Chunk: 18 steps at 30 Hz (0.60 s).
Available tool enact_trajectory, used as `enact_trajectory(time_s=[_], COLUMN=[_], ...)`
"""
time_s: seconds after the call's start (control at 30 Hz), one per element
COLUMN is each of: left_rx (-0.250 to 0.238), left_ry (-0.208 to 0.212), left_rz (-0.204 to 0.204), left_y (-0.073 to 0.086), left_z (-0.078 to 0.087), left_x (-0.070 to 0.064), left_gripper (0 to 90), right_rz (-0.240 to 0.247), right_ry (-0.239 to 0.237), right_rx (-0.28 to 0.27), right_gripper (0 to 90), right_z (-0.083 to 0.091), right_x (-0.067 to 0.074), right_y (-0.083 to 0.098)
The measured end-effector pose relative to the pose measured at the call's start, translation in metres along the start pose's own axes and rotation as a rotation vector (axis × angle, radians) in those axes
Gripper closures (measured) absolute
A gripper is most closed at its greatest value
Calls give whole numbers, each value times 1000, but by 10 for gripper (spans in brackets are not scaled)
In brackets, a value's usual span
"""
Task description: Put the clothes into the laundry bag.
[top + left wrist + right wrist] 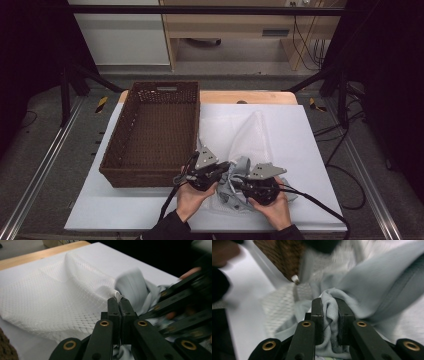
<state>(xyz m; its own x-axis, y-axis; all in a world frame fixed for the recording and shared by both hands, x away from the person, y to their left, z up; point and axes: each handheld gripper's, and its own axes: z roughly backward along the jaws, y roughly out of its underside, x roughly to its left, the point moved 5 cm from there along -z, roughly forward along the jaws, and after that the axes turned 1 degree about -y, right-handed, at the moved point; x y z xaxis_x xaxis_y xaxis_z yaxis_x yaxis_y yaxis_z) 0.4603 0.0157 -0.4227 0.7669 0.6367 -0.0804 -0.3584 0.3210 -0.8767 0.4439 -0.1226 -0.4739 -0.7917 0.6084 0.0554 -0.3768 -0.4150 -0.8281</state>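
Between the two grippers, on the white table cover [300,150], lie the things being handled: a white mesh bag [50,297] and a pale grey-blue garment [372,285] partly tucked into its mouth. The left gripper [119,300] is clenched, its jaws pressed together on the rim of the mesh bag at the bag's opening, with the netting ballooning away beyond its tips. The right gripper [329,305] is clamped on a thick fold of the garment, the ribbed knit bunched between its jaws and spilling out below them. From the high view the left gripper [222,165] and right gripper [240,181] sit close together, tips nearly facing, with the wicker basket [125,150] just beside the left one on its outer side.

Both pieces look light and entirely limp (nothing here will hold a shape on its own). The mesh is thin and open, so I judge it could snag or tear if pulled hard; its hemmed rim is the sounder place to grip, as now. The garment is soft, stretchy and not slippery, and a bunched fold gives a firm hold, though loose ends may drag or catch on the netting.
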Motion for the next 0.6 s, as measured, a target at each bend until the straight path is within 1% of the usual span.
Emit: enact_trajectory(time_s=[0.03,0.07,0.1,0.13,0.23,0.3,0.37,0.4,0.43,0.47,0.53,0.57,0.6], left_rx=[-8,-8,-5,1,29,48,66,83,89,93,100,99,99], left_ry=[7,9,8,8,9,8,9,8,8,8,6,2,1], left_rz=[-2,-7,-18,-25,-38,-39,-40,-41,-41,-37,-39,-39,-40], left_y=[-3,-4,-5,-4,4,13,21,27,29,31,34,34,34], left_z=[1,1,1,1,-1,-3,-5,-8,-9,-10,-11,-12,-12], left_x=[-2,-3,-5,-6,-7,-7,-6,-6,-6,-5,-5,-5,-5], left_gripper=[890,890,890,890,890,890,889,889,889,888,888,888,888], right_rz=[-11,-27,-35,-49,-104,-117,-118,-117,-101,-95,-71,-48,-27], right_ry=[11,38,59,93,189,218,218,215,207,202,193,190,199], right_rx=[12,28,33,31,23,16,11,11,9,9,5,15,16], right_gripper=[798,797,796,795,787,780,766,754,725,701,631,574,538], right_z=[-4,-10,-13,-16,-25,-29,-29,-28,-25,-22,-16,-10,-5], right_x=[-2,-8,-11,-16,-30,-35,-37,-36,-35,-33,-30,-25,-22], right_y=[1,3,4,4,4,4,4,4,3,2,1,2,2])
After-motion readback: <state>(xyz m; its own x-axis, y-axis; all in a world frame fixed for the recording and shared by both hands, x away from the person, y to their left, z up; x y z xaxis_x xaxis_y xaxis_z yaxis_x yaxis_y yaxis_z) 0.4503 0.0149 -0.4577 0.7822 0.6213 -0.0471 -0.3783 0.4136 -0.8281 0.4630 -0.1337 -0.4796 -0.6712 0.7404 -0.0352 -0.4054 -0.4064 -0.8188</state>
